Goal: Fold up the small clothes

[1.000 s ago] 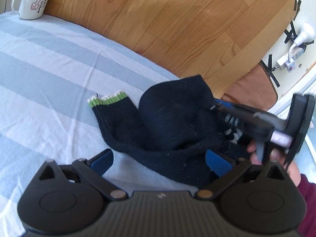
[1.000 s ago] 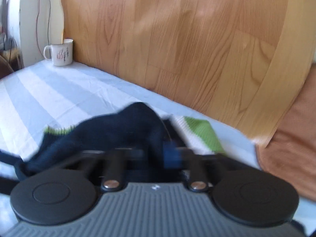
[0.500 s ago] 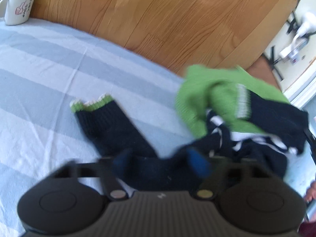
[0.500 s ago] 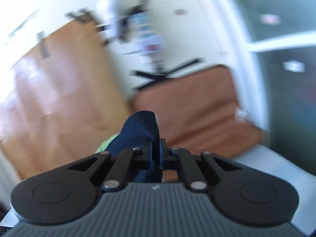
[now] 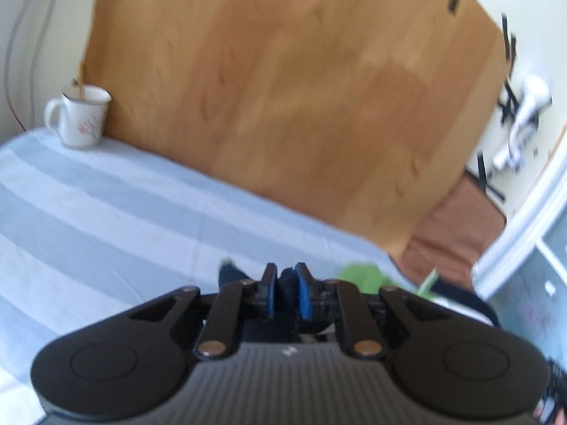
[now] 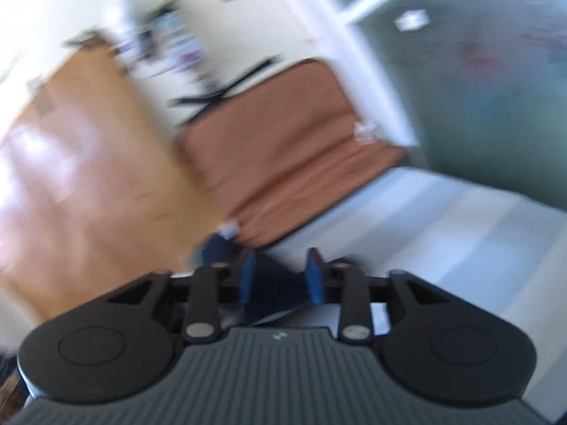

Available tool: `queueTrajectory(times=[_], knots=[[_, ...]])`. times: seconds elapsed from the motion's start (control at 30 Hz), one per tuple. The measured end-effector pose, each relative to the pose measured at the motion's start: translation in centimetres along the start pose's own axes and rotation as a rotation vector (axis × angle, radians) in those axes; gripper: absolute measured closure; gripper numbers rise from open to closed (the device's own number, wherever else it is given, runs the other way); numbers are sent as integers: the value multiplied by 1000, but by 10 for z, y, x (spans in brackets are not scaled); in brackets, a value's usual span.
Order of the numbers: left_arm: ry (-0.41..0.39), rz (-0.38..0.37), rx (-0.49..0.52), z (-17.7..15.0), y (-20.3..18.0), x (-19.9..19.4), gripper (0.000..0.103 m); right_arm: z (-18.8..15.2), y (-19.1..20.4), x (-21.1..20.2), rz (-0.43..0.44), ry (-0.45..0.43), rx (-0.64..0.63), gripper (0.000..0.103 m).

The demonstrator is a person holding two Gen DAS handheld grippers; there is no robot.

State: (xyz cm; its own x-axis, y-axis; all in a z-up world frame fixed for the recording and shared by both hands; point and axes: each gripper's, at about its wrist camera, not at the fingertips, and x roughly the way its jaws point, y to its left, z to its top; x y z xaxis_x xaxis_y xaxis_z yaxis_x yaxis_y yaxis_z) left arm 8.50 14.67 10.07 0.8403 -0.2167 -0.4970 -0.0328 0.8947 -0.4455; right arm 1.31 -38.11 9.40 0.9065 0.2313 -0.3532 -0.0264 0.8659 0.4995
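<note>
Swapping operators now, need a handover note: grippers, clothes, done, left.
Left hand-held gripper: shut on a bunch of dark sock.
Right hand-held gripper: open, dark fabric between its fingers, not pinched.
Things: green cloth lies past the left gripper on the striped sheet; mug at the far corner.
Done: no finished fold visible; both views blurred.
Left: lay the sock flat, fold it, then the rest.

Matt black plastic gripper — blue pads, dark knitted cloth between them. Striped cotton bed sheet; glossy wood-grain panel; glazed white mug.
</note>
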Motion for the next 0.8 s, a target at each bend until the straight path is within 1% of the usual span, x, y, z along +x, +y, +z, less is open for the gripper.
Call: queueTrajectory(times=[0.07,0.13,0.17,0.2,0.23,0.27,0.3,0.33,0.37,0.4,0.43,0.5,0.53,0.57,0.63,0.67,0.73,0.8], knots=[[-29,29,-10,10,7,-6,91,-13,23,9,69,72,-90,53],[-43,53,-21,18,13,-7,91,-28,54,16,126,112,-220,52],[-54,72,-21,24,16,-8,92,-35,71,20,150,132,-297,45],[-79,111,-15,29,18,-10,101,-45,87,24,162,145,-372,31],[-128,183,3,36,21,-15,101,-53,102,28,164,148,-445,25],[-180,248,20,41,22,-23,101,-61,114,33,163,145,-512,14],[-212,279,12,49,28,-30,101,-68,123,38,158,143,-577,13],[-216,279,-23,57,35,-37,101,-73,130,45,141,147,-636,13],[-214,256,-61,62,42,-44,101,-77,134,54,122,149,-673,13],[-217,229,-82,64,44,-50,101,-78,137,61,111,154,-681,13],[-212,211,-80,61,43,-53,101,-77,134,63,123,160,-673,13],[-153,160,-56,49,31,-49,99,-71,131,61,144,137,-644,13],[-106,115,-46,39,24,-44,94,-68,130,59,146,119,-634,13],[-52,58,-36,30,16,-35,92,-66,127,54,152,106,-628,13],[67,-49,-7,11,-10,-7,85,-64,126,47,172,94,-635,13],[127,-95,9,2,-25,9,81,-67,118,33,199,92,-667,14],[240,-162,40,-17,-57,43,65,-72,122,25,208,73,-743,15],[329,-210,74,-37,-87,75,59,-75,128,23,222,67,-792,15]])
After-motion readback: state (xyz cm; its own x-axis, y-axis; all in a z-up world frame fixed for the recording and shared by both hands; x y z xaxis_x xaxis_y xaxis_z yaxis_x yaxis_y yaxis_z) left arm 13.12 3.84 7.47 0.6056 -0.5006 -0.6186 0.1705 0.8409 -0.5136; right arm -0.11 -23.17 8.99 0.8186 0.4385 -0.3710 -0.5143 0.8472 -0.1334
